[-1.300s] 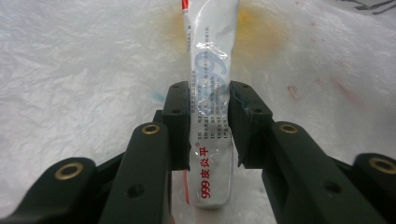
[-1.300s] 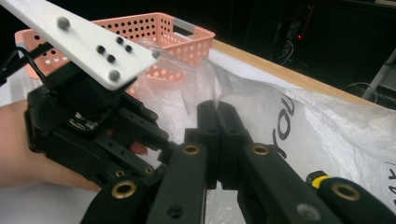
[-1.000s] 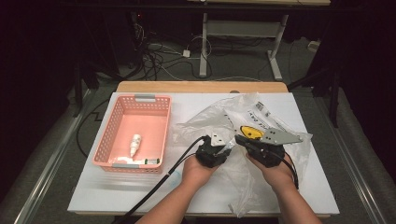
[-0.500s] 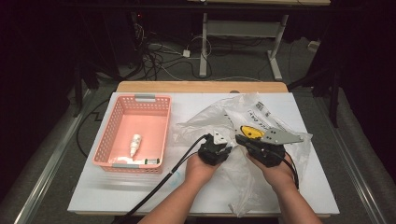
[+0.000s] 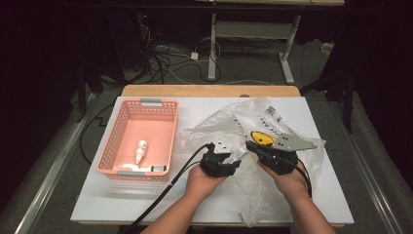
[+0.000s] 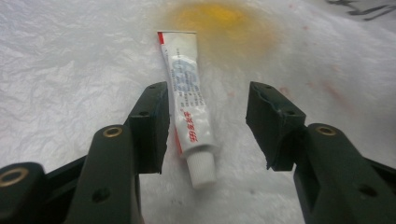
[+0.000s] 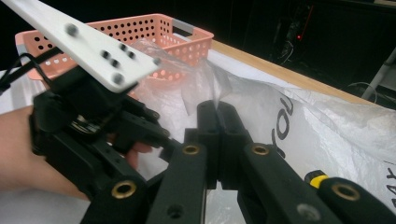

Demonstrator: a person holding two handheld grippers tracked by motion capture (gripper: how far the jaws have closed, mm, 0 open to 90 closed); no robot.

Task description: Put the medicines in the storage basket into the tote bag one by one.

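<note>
table: white top [image 5: 146, 195], wood strip along far edge [image 5: 209, 90]
floor: grey, dark, cables tangled [image 5: 165, 61] behind table
furniture: white desk frame [image 5: 253, 34] beyond
light: dim room, table lit

Plastic bag [image 7: 299, 121]: black letters "OU" legible. Tube [image 6: 189, 105]: red and blue print, too blurred to read.

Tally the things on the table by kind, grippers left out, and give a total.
Baskets: 1, the pink basket
Plastic bags: 1, the clear bag
Tubes: 2, one in the basket, one between the left gripper's open jaws
Small bottles: 1, in the basket
Yellow things: 1, in the bag
Total: 6
</note>
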